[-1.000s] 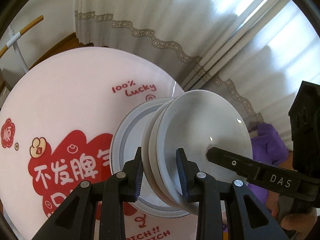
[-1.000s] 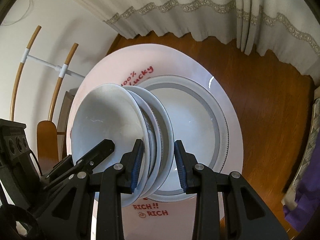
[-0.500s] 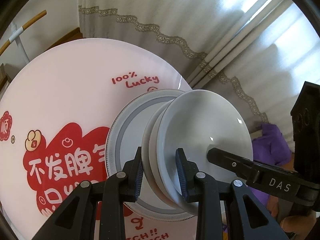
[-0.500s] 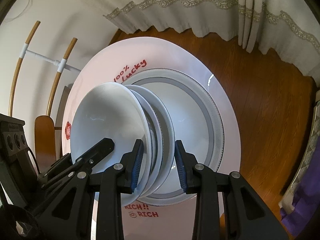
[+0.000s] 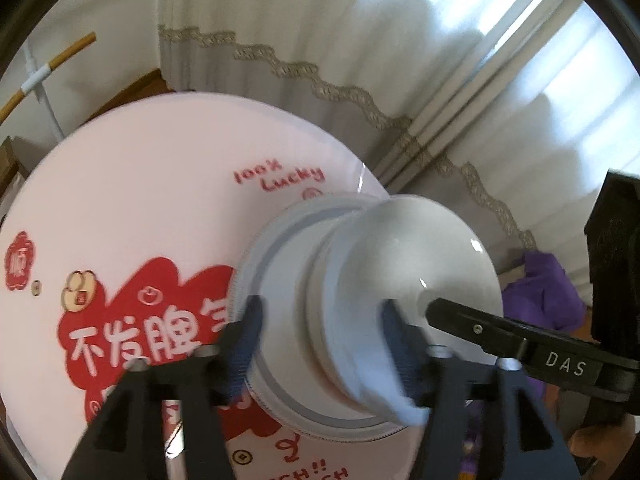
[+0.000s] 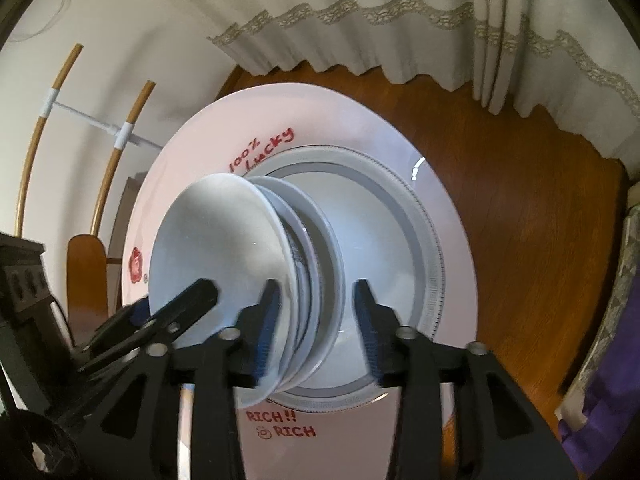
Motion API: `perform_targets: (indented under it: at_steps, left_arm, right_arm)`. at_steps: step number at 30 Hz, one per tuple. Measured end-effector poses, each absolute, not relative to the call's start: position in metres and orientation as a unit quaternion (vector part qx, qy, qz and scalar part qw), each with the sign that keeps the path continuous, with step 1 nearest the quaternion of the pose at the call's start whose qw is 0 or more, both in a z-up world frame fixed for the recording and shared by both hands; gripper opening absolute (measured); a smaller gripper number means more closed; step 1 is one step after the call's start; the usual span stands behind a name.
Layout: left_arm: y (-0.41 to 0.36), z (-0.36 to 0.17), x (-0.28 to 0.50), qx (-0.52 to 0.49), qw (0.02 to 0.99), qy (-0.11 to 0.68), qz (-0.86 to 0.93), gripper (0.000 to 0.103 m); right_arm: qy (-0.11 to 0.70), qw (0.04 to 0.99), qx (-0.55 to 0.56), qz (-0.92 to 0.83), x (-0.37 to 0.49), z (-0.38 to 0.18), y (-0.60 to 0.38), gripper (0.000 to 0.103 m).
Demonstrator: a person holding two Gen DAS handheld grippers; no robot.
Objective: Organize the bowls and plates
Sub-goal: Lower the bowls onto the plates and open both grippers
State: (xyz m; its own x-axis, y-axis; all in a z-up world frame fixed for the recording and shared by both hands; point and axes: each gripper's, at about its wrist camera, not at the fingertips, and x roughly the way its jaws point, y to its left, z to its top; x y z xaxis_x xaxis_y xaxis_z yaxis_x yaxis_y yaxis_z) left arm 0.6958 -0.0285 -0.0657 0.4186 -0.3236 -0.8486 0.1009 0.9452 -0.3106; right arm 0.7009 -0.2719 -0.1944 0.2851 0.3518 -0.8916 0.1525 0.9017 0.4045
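Both of my grippers are letting go at this moment. On the left gripper the jaws are opening, with the near rim of the stacked bowls between the blue pads but no longer pressed. On the right gripper the jaws are opening too, and the far-right pad stands clear of the stack's rim, so I judge the grip released on both sides.

What matters for my next move is how that stack sits. It is a nest of about three shallow white bowls, seated inside the big grey-rimmed plate, which rests on the round pink table with red lettering. From my left tool the stack lies straight ahead and slightly right, its rim running between my fingers. From my right tool it lies ahead and to the left, again with its rim edge-on between the pads. The top bowl looks tipped toward the left in the right wrist view, though the lens may exaggerate that.

Neither hand is clearly nearer; each straddles its own side of the rim, and the right tool's black finger reaches into the top bowl in the left view. I think pulling back along the line of the fingers, not sideways, would avoid dragging the rims.
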Motion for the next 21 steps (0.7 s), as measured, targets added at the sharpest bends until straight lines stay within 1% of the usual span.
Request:
perform_targets:
  at_steps: [2,5,6,11,13,15,18,21]
  left_arm:
    - [-0.020,-0.060,0.689,-0.110,0.838,0.519,-0.127,0.061]
    - [0.001,-0.050,0.673,-0.119,0.846,0.506,-0.117,0.063]
    - [0.013,-0.043,0.663,-0.125,0.850,0.498,-0.115,0.064]
    - [0.061,-0.022,0.606,-0.111,0.878,0.458,-0.083,0.070]
    - [0.075,-0.015,0.583,-0.110,0.884,0.449,-0.075,0.070]
    - [0.097,-0.007,0.550,-0.109,0.891,0.436,-0.068,0.073]
    - [0.124,-0.001,0.503,-0.090,0.901,0.421,-0.050,0.082]
    - [0.147,0.000,0.456,-0.074,0.909,0.408,-0.033,0.082]
  right_arm:
    - [0.587,0.780,0.211,0.053,0.695,-0.188,-0.275,0.051]
    - [0.575,0.791,0.206,0.034,0.683,-0.174,-0.277,0.063]
    - [0.570,0.795,0.206,0.028,0.679,-0.169,-0.278,0.064]
    - [0.533,0.820,0.209,0.015,0.642,-0.132,-0.265,0.065]
    - [0.515,0.831,0.211,0.017,0.621,-0.114,-0.251,0.065]
    - [0.498,0.842,0.206,0.022,0.597,-0.097,-0.233,0.069]
    - [0.479,0.854,0.200,0.035,0.566,-0.078,-0.204,0.069]
    - [0.461,0.868,0.177,0.048,0.532,-0.064,-0.172,0.069]
